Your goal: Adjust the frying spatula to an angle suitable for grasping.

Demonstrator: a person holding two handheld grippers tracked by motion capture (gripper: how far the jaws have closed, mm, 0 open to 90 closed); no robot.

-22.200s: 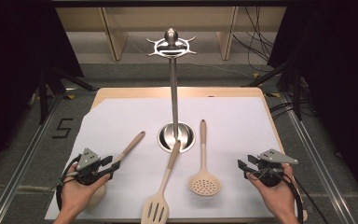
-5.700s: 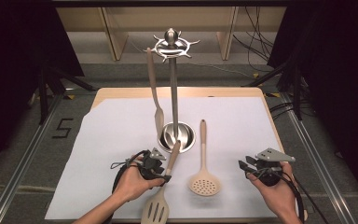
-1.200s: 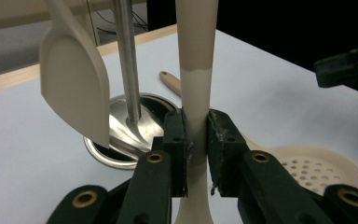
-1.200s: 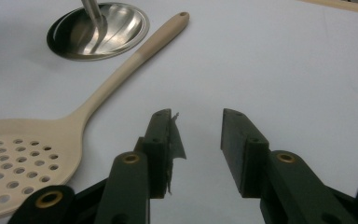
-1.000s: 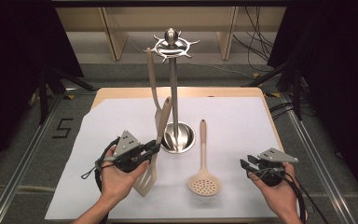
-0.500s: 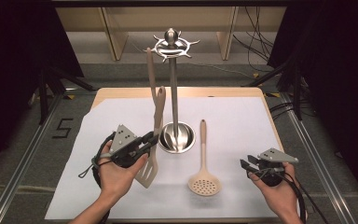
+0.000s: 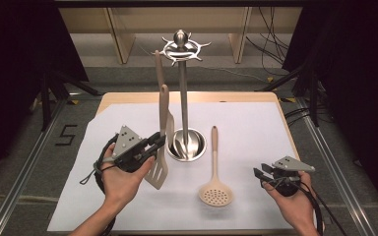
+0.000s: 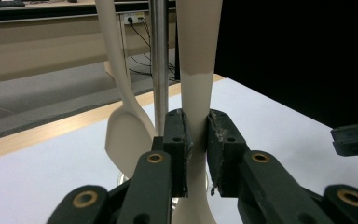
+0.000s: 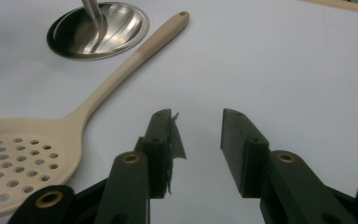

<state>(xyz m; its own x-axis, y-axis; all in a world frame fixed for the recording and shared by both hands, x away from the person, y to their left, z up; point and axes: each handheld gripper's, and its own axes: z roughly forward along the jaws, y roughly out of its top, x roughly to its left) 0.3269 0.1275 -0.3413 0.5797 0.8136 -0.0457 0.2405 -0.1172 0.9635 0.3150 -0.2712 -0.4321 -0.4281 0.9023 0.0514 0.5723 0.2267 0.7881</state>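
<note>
High view: left gripper (image 7: pixel 158 141) clamps the beige slotted spatula (image 7: pixel 161 147) upright beside the steel utensil stand (image 7: pixel 183 98). Right gripper (image 7: pixel 259 174), jaws apart, seemingly hovers near the table's (image 7: pixel 128 98) front-right corner.

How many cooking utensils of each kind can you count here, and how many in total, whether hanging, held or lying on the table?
Spoon, hanging on the metal stand: 1
Slotted turner, clamped upright in the left gripper: 1
Skimmer with round holes, lying on the white sheet: 1
Total: 3 utensils
</note>
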